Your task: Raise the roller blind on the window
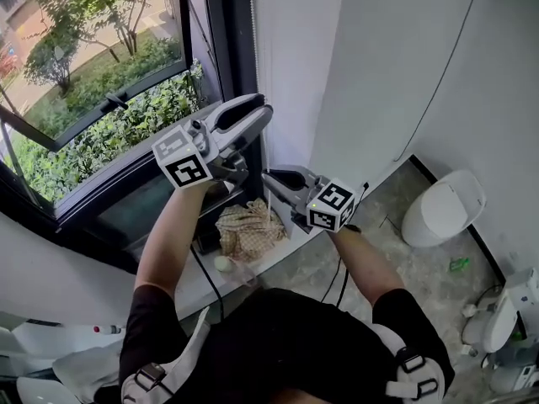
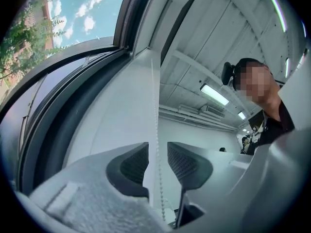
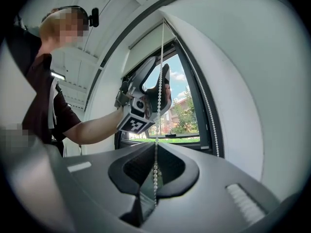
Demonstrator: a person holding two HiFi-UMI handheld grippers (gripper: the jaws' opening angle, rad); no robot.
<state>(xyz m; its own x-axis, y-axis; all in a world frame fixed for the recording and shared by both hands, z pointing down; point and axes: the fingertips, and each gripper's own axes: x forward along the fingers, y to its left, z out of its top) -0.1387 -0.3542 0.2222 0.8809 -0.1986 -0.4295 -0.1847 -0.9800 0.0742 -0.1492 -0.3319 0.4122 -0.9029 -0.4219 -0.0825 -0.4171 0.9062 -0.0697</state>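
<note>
In the hand-over-hand pull, my right tool (image 3: 154, 171) was clamped on the bead chain (image 3: 160, 81) hanging by the window frame's (image 1: 238, 49) right edge, while my left tool (image 2: 158, 165), higher up, stood open astride it, next requiring closure before drawing down.

It looks like an office or lab workspace, not a home: the bare white ceiling (image 2: 194, 47) carries long strip lights (image 2: 214, 94). At ten o'clock a dark-framed window (image 1: 101, 66) overlooks a hedge (image 1: 126, 133), and at four o'clock the floor (image 1: 404, 259) is speckled grey.
</note>
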